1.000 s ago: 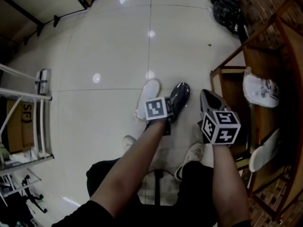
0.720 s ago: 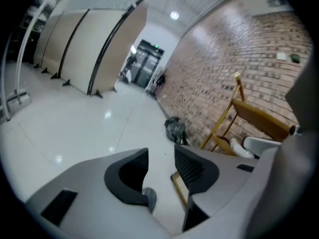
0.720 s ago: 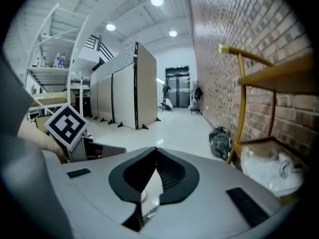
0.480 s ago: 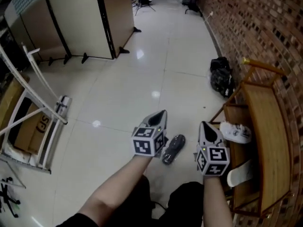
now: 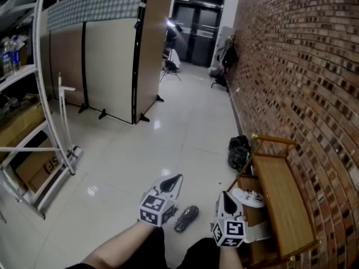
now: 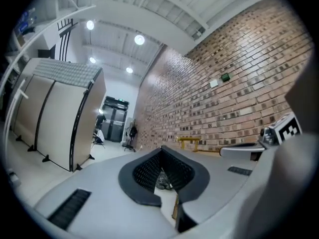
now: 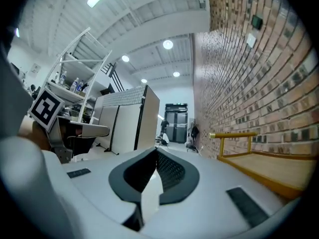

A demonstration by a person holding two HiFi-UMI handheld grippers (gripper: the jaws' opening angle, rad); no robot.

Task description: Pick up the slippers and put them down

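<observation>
A dark slipper (image 5: 186, 218) lies on the pale floor between my two grippers and just below them. A white slipper (image 5: 248, 198) rests on the low wooden rack (image 5: 277, 198) by the brick wall, and a second pale one (image 5: 257, 233) shows under my right gripper. My left gripper (image 5: 174, 179) is held up level over the floor, shut with nothing in it (image 6: 160, 149). The right gripper (image 5: 223, 195) is also raised and level beside the rack, its jaws meeting at the tips and empty (image 7: 156, 149).
A black bag (image 5: 238, 153) sits on the floor at the far end of the rack. The brick wall (image 5: 303, 83) runs along the right. A white metal shelf frame (image 5: 50, 150) with a cardboard box (image 5: 35, 167) stands left, beige partition panels (image 5: 106, 72) behind.
Both grippers rose from the floor to level. The left one came away from the dark slipper, which stays on the floor. The view swung up from the floor to the corridor.
</observation>
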